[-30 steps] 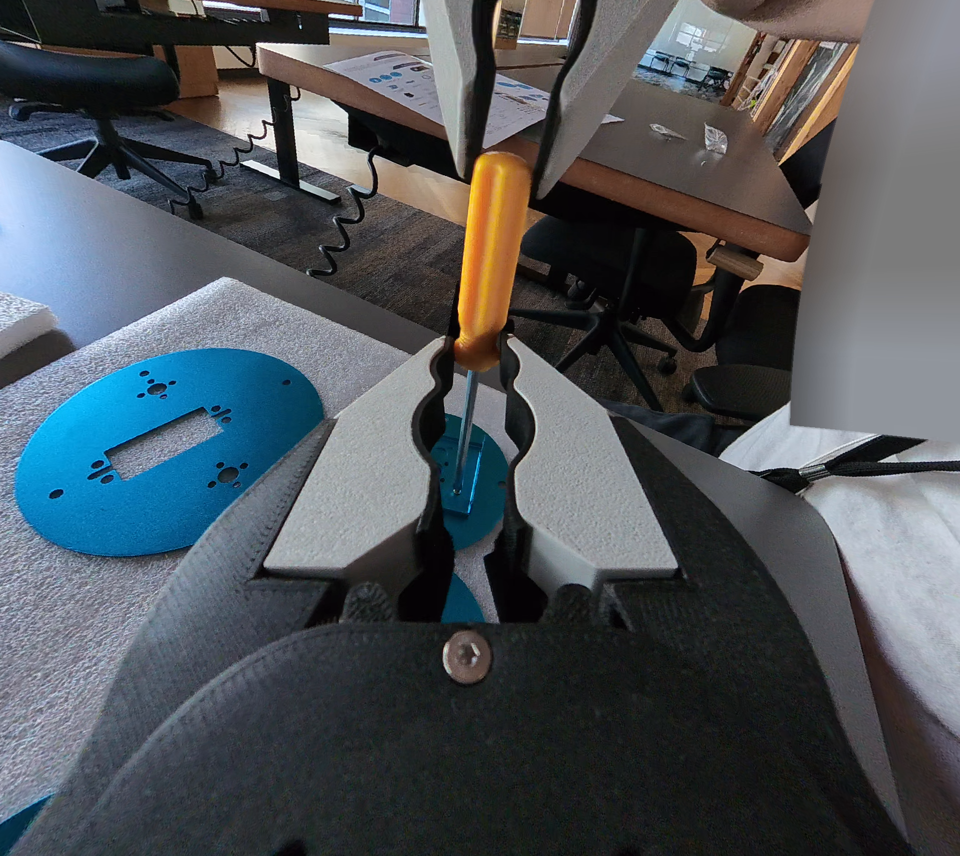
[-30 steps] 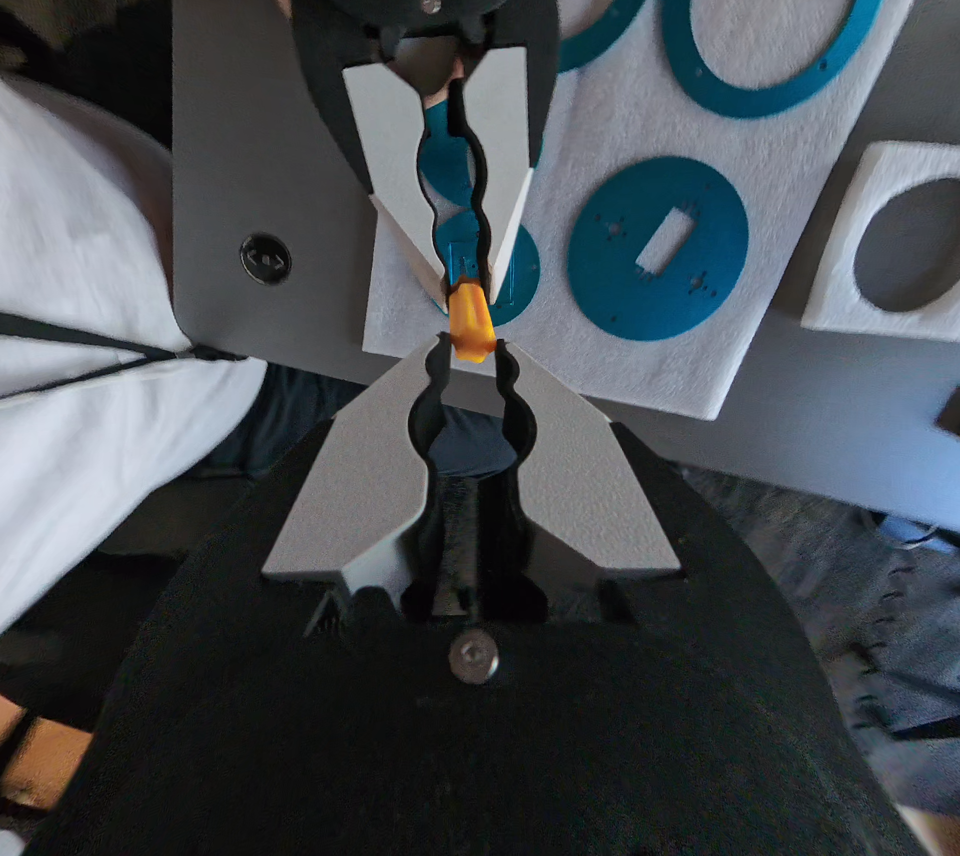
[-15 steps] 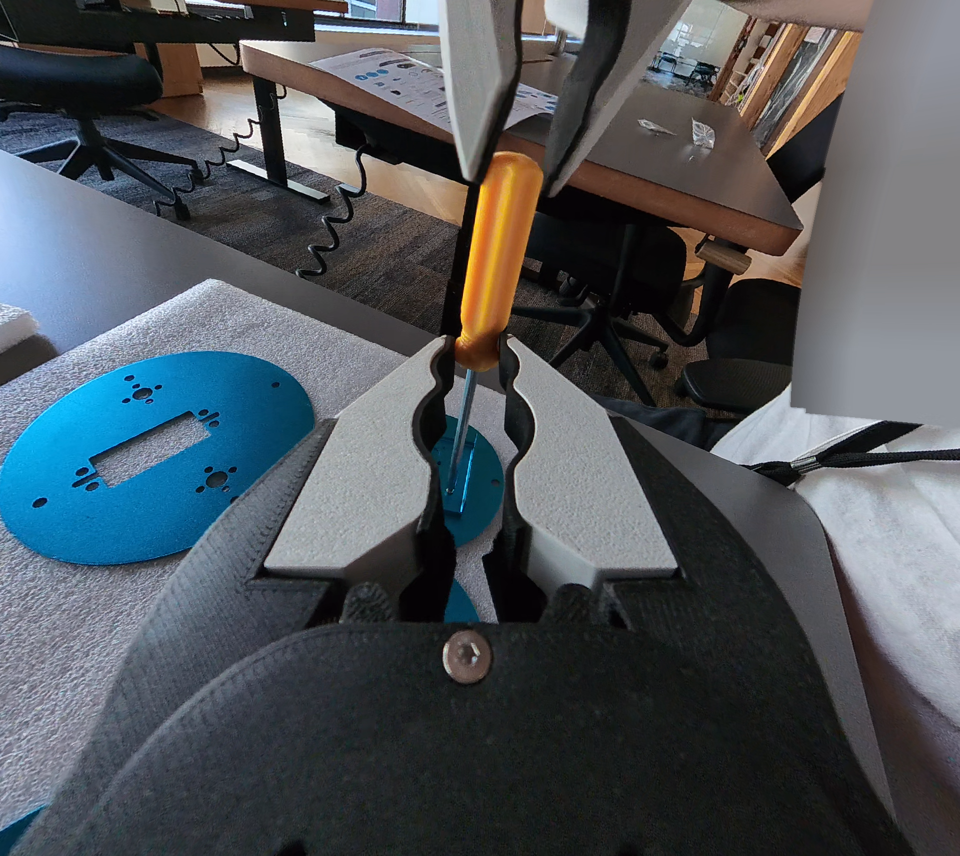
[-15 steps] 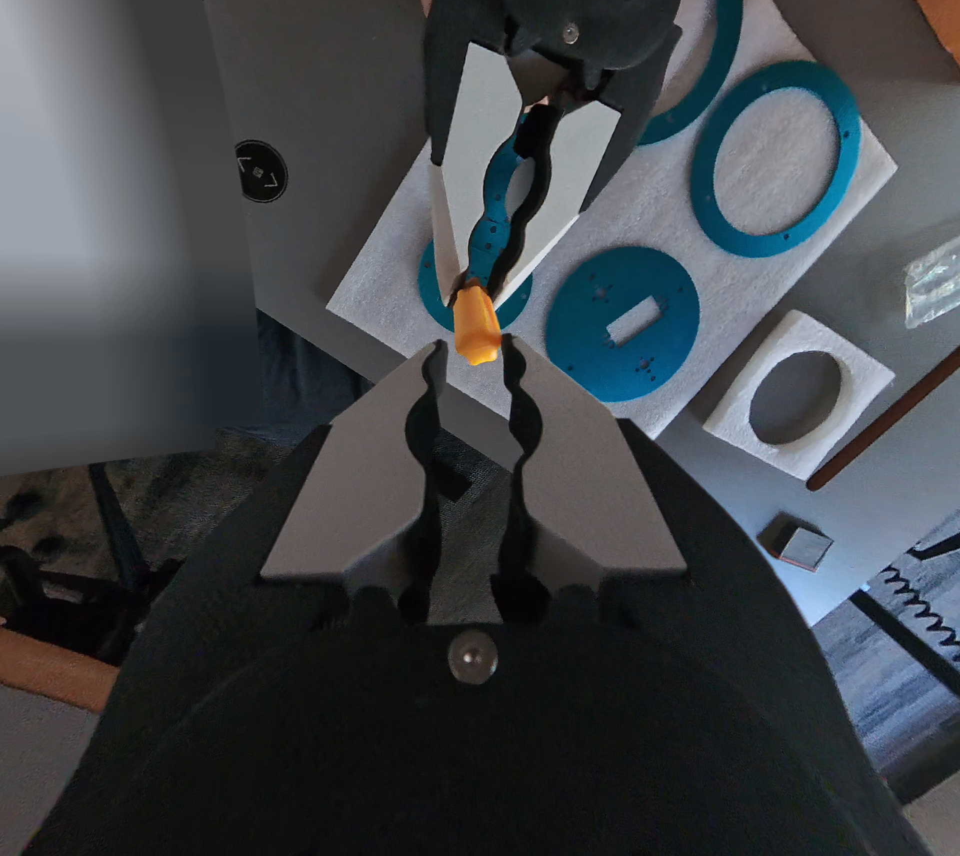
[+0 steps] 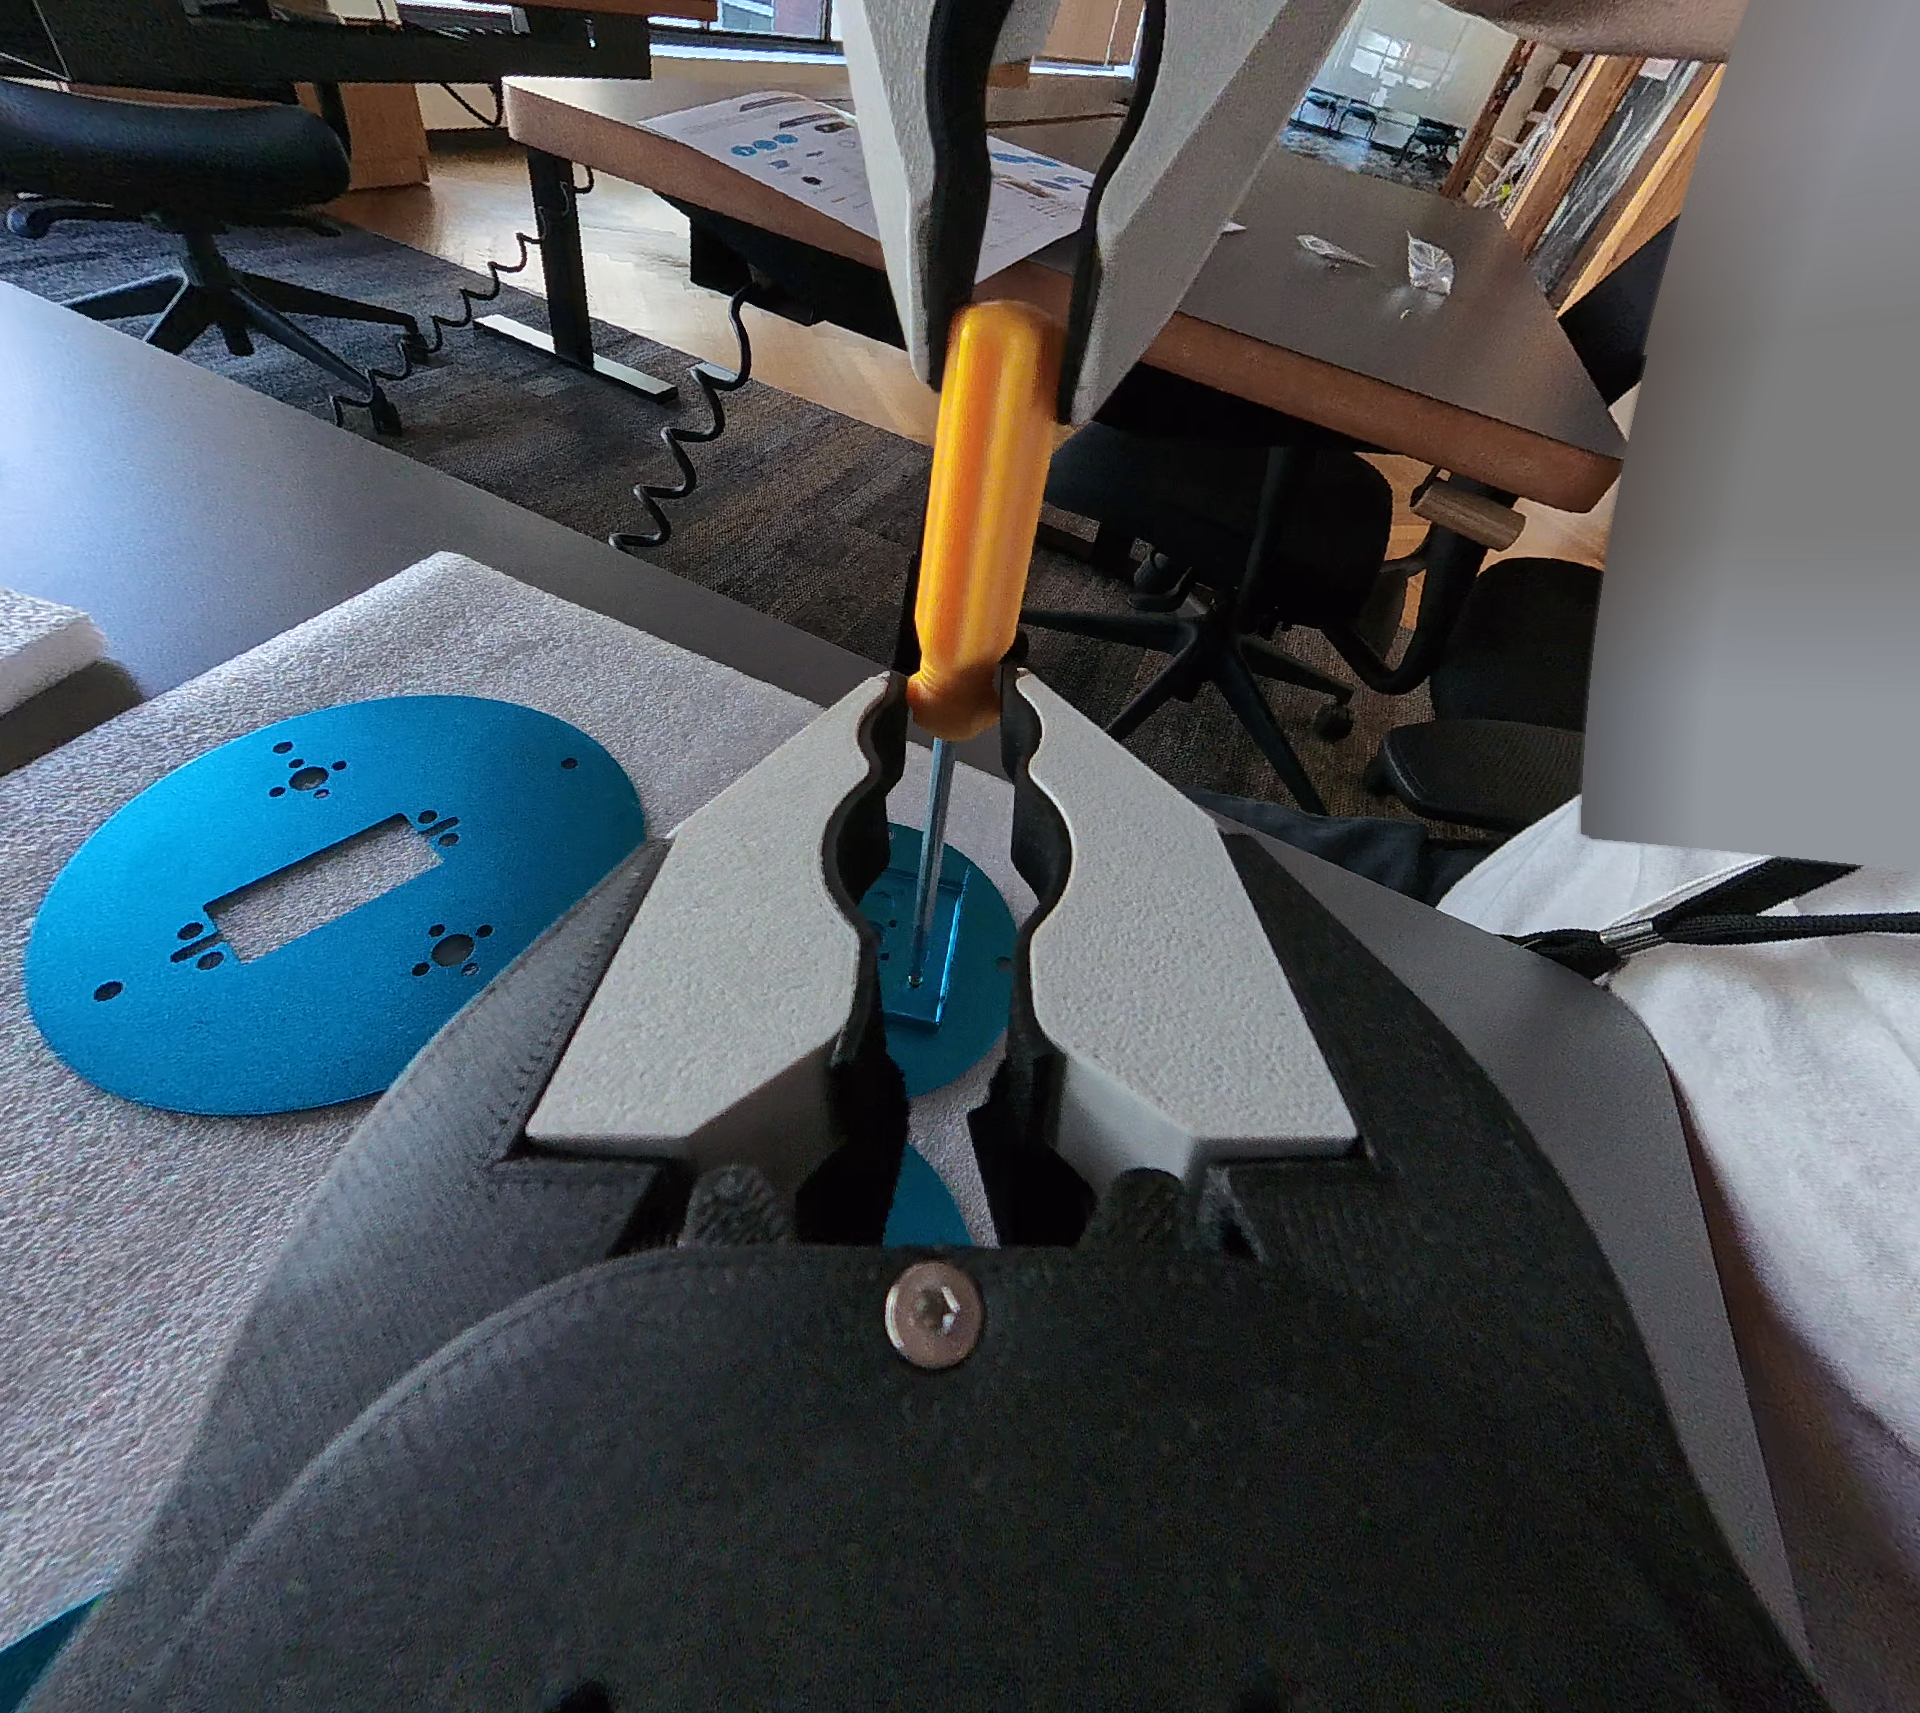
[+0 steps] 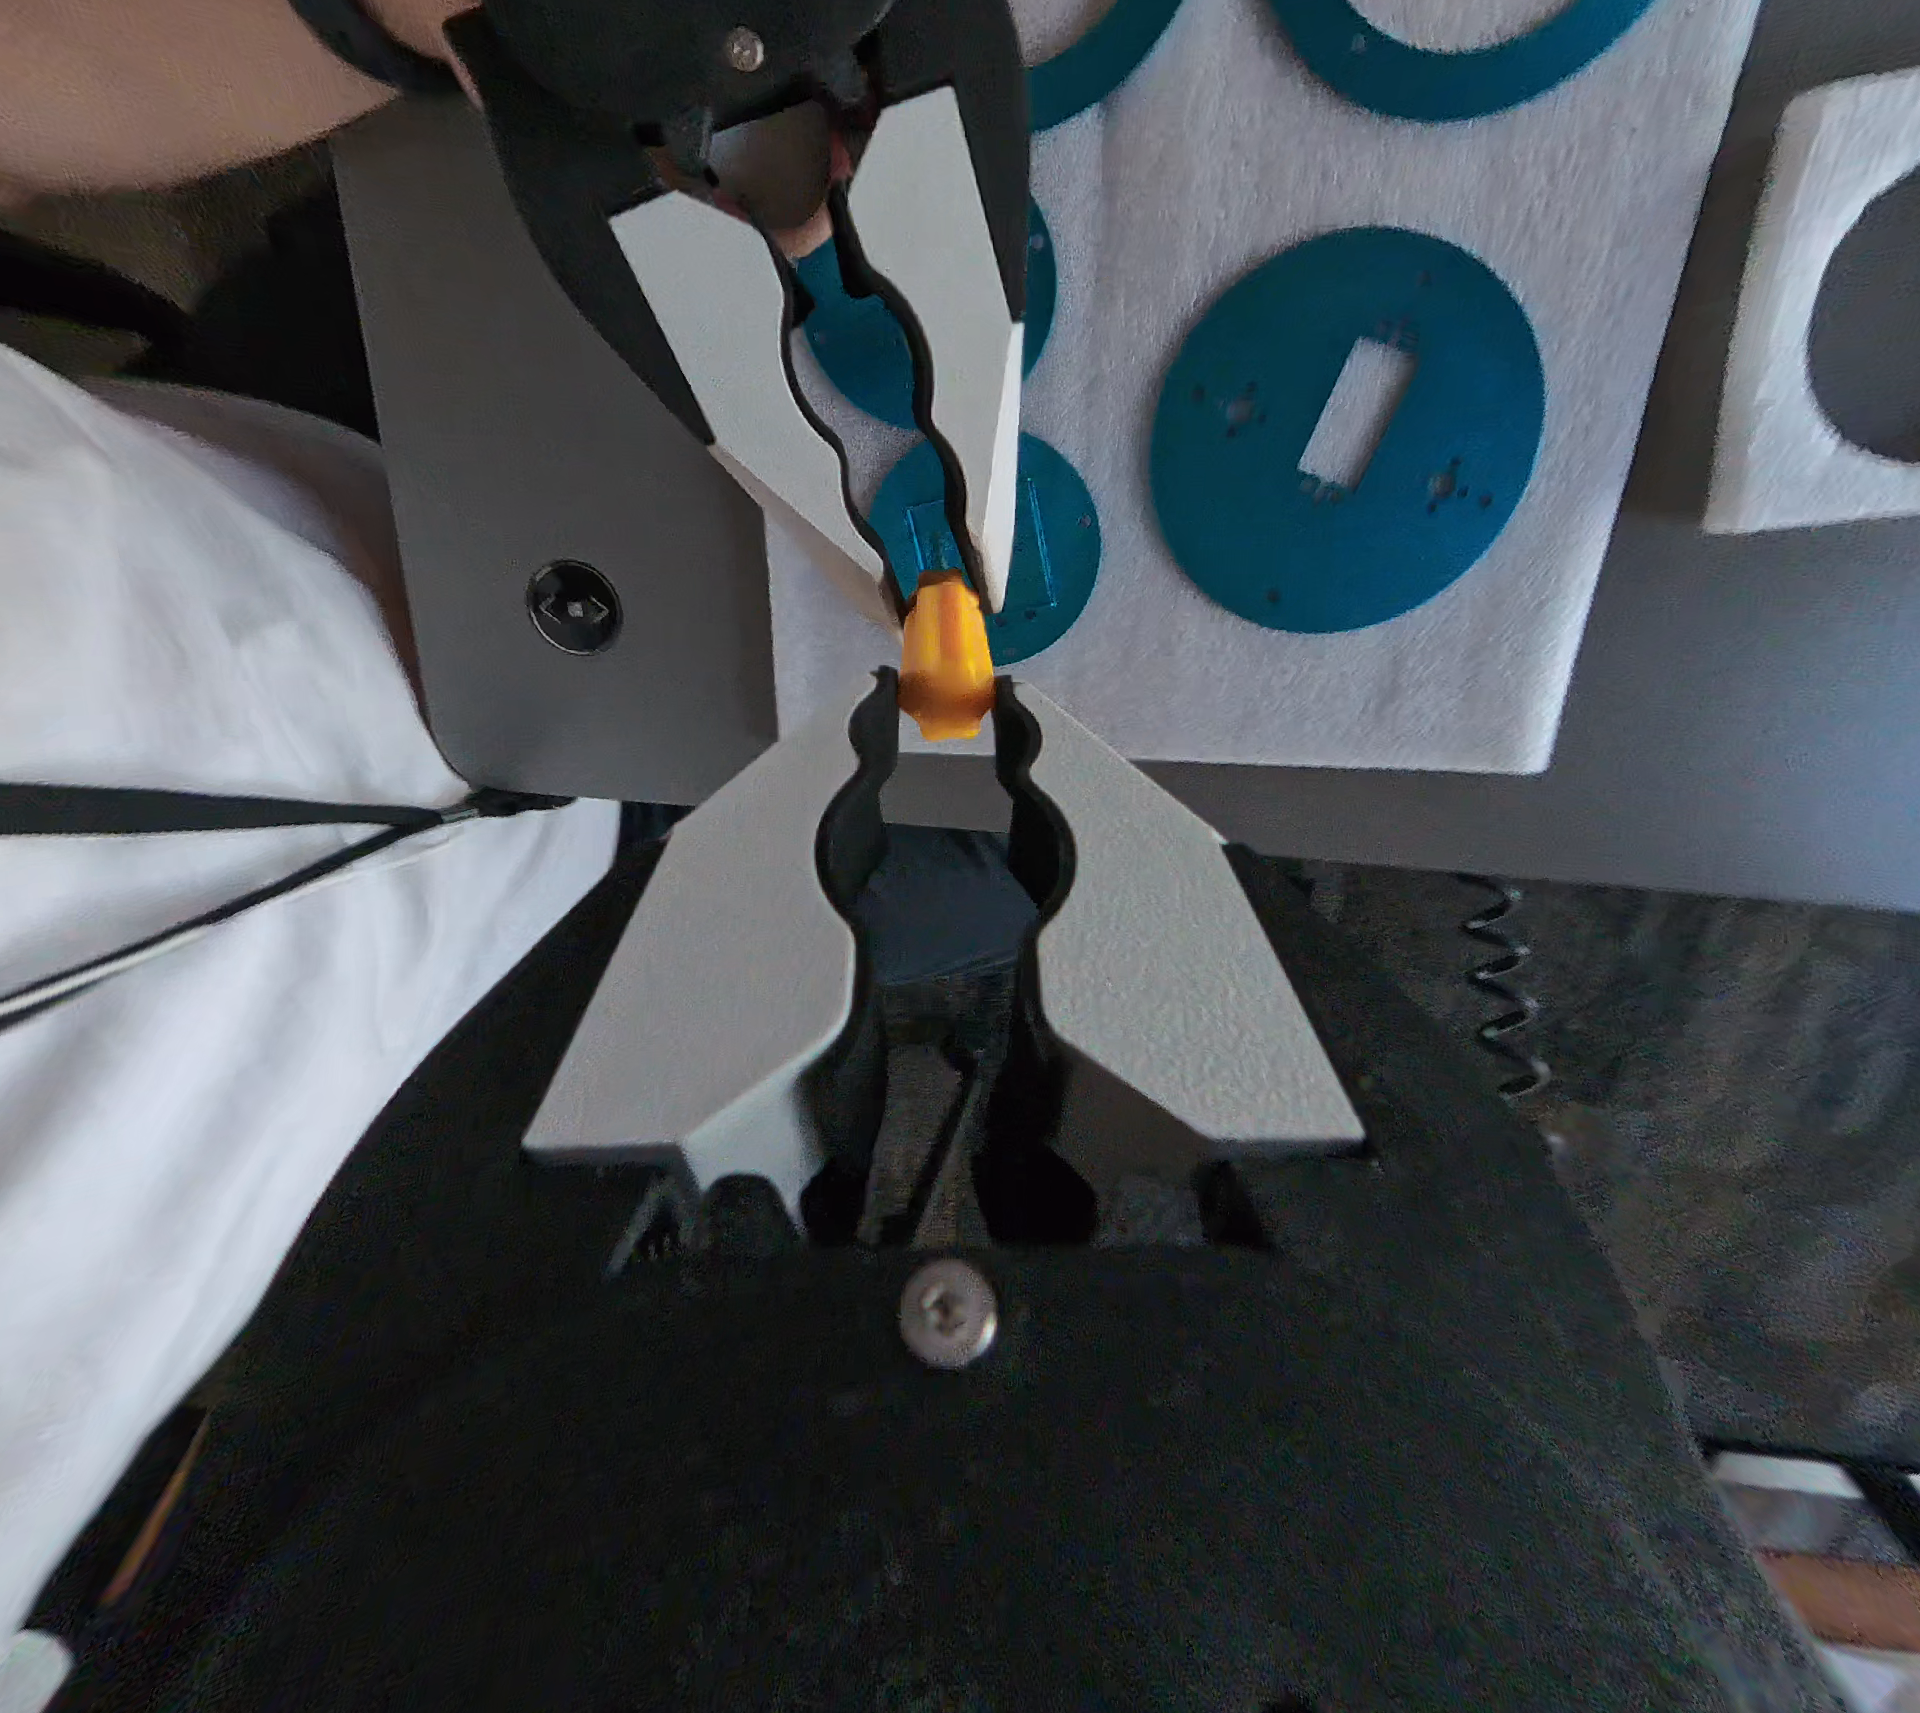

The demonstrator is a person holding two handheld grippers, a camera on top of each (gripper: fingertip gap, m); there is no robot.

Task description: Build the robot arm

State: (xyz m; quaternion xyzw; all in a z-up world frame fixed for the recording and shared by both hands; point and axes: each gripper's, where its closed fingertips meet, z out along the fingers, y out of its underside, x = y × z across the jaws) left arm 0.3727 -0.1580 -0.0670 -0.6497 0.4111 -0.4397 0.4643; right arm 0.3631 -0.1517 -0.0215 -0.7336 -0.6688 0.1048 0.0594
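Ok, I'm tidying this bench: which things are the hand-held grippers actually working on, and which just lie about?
In use: orange screwdriver, held by left hand-held gripper and right hand-held gripper; small blue disc under its tip.
Lying about: slotted blue disc; blue ring; white foam frame.

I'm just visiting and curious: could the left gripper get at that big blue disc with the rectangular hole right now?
Probably not right away: the left gripper is shut on the orange screwdriver. The big blue disc lies uncovered beside it on the white foam sheet.
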